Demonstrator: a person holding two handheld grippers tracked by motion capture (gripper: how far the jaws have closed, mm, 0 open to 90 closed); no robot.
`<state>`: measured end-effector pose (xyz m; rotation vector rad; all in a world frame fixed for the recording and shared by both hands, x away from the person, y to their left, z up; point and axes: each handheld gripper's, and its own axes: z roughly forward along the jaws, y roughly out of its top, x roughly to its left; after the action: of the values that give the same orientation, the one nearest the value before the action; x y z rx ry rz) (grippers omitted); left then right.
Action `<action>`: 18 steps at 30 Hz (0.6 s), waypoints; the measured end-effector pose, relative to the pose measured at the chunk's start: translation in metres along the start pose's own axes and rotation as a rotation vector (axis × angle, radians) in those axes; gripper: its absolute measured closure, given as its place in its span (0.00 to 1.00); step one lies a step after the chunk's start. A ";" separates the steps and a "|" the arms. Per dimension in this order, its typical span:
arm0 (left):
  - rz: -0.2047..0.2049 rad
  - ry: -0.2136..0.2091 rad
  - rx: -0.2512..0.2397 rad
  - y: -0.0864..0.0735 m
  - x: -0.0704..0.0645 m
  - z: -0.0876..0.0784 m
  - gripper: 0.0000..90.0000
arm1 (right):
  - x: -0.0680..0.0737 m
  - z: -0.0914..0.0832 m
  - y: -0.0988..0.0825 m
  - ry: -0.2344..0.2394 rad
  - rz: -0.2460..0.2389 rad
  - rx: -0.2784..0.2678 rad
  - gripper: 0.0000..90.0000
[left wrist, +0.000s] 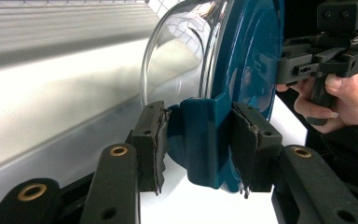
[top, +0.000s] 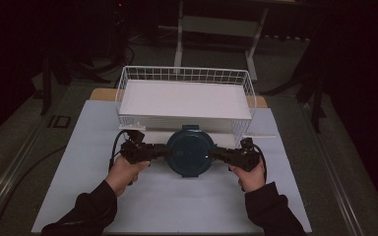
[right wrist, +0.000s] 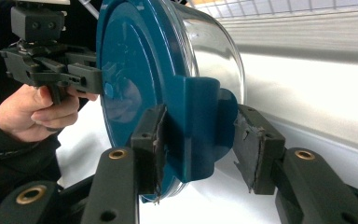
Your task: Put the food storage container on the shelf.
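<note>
Both tongs, left tongs [top: 161,151] and right tongs [top: 215,154], clamp the lidded container [top: 191,151] between them.

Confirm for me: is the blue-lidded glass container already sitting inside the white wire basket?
No: in the high view the container hangs in front of the basket, outside its near wall, gripped at its two side latches.

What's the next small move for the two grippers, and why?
Probably carry the container forward over the basket rim. Left gripper and right gripper each clamp a side clip, and the container sits just in front of the basket.
</note>
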<state>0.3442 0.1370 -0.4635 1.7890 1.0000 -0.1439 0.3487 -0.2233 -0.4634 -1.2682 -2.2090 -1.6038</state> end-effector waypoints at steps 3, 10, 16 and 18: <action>0.001 0.009 0.010 0.001 0.006 0.006 0.64 | -0.009 0.005 0.000 -0.004 0.010 0.005 0.62; -0.016 0.026 0.001 0.002 0.021 0.017 0.64 | -0.028 0.018 -0.002 -0.005 0.034 -0.005 0.62; -0.015 0.038 -0.009 0.002 0.030 0.028 0.63 | -0.038 0.023 0.000 -0.038 0.032 -0.007 0.61; -0.024 0.043 -0.018 0.002 0.032 0.031 0.63 | -0.042 0.025 0.000 -0.044 0.040 -0.014 0.61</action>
<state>0.3771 0.1289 -0.4927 1.7708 1.0506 -0.1122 0.3838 -0.2255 -0.4968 -1.3551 -2.1869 -1.5952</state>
